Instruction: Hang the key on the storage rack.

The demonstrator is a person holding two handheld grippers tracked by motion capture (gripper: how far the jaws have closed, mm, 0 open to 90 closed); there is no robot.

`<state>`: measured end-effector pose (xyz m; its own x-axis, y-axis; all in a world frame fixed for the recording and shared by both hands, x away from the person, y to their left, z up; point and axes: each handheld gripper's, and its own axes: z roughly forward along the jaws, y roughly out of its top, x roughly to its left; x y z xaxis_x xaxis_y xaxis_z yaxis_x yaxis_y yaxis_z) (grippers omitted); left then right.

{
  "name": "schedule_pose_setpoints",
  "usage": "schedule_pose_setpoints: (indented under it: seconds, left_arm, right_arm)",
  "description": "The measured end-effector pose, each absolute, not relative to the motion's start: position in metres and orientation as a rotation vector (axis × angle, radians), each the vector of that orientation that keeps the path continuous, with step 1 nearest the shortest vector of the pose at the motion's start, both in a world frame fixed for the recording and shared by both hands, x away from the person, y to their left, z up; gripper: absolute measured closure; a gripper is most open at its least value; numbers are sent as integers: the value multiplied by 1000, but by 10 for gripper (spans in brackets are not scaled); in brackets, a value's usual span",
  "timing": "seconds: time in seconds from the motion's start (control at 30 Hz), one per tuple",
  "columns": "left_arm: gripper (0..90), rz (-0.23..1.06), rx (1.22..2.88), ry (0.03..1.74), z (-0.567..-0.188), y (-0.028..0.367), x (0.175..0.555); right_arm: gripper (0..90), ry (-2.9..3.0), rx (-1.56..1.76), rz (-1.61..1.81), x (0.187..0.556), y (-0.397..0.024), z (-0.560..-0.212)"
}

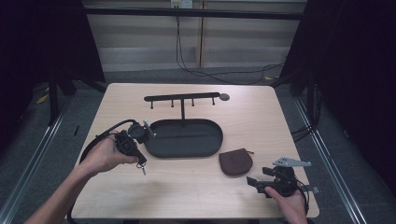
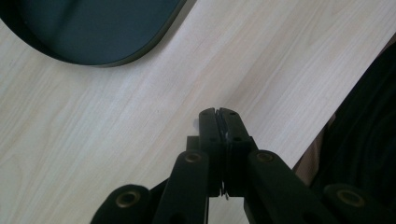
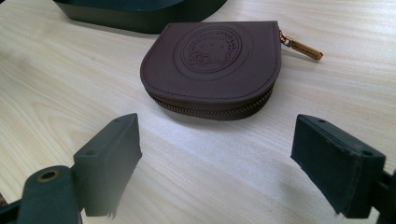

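The left tool (image 1: 140,164), just left of the dark oval tray (image 1: 187,138), is clamped on a small key (image 1: 142,169). The right tool (image 3: 215,163) stands wide open, facing the brown coin pouch (image 3: 212,65) just right of the tray. Lift the key gently and keep the grip firm so that it cannot twist.

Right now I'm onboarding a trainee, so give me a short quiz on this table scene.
1. True or false: the pouch lies inside the tray.
2. Which one is open? A) left claw B) right claw C) both
3. What colour is the zip pull on the pouch?

Key: 1 false, it lies on the table beside the tray; 2 B; 3 gold.
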<state>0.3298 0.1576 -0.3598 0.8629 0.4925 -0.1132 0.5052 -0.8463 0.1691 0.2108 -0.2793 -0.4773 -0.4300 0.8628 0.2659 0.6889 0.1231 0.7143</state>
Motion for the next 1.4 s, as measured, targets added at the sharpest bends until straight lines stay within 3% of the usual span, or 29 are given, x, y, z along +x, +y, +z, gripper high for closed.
schedule_pose_setpoints:
  seconds: [1.4]
  left_arm:
    - [893,-29,2854,846,-303,154,378]
  right_arm:
    - [159,2191,1541,1202,211,-279,-478]
